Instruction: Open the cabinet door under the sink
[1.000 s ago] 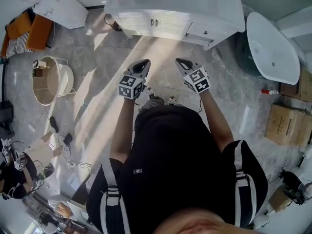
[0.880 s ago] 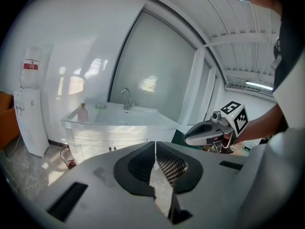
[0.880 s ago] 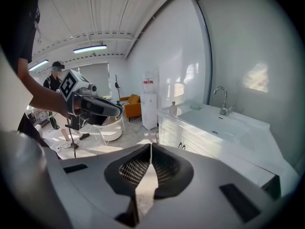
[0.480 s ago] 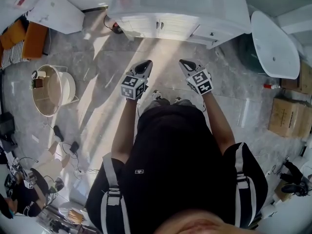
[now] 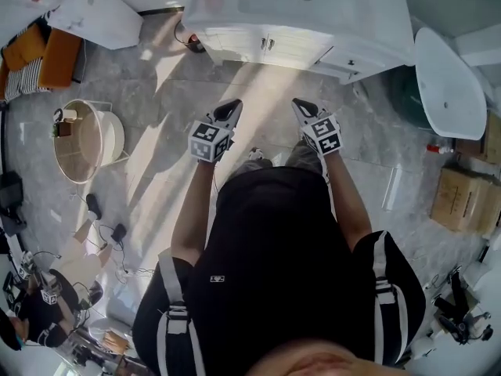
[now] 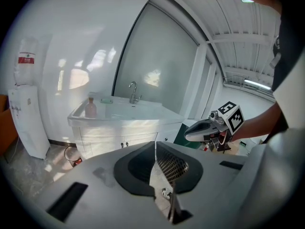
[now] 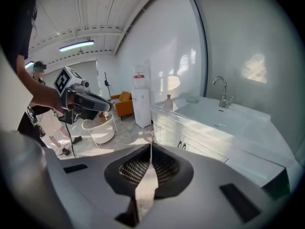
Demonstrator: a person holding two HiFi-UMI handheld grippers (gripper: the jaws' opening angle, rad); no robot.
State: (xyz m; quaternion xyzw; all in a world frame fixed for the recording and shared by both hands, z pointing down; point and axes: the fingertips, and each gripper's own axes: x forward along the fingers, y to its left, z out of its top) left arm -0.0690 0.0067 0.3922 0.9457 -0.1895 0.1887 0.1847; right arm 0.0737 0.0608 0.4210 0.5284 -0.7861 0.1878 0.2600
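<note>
The white sink cabinet (image 5: 313, 10) stands ahead of me, with two closed doors (image 5: 274, 47) under the basin and small dark handles (image 5: 267, 44) where they meet. Both grippers are held out over the grey floor, well short of the cabinet. My left gripper (image 5: 232, 105) is shut and holds nothing; its own view shows the doors (image 6: 114, 140) beyond its closed tips (image 6: 155, 145). My right gripper (image 5: 300, 105) is also shut and empty, and in the right gripper view (image 7: 151, 145) it points toward the handles (image 7: 181, 144). A faucet (image 7: 221, 93) and a pink bottle (image 6: 90, 108) sit on the counter.
A white bathtub (image 5: 450, 81) stands to the cabinet's right, with cardboard boxes (image 5: 462, 198) beyond it. At the left are a round white side table (image 5: 82, 135), an orange chair (image 5: 47, 53) and a white water dispenser (image 5: 102, 10). Cables (image 5: 109, 233) lie on the floor.
The person has stepped slightly toward the cabinet and the view has shifted. Both grippers stay held out in front, shut, about the same distance apart.
</note>
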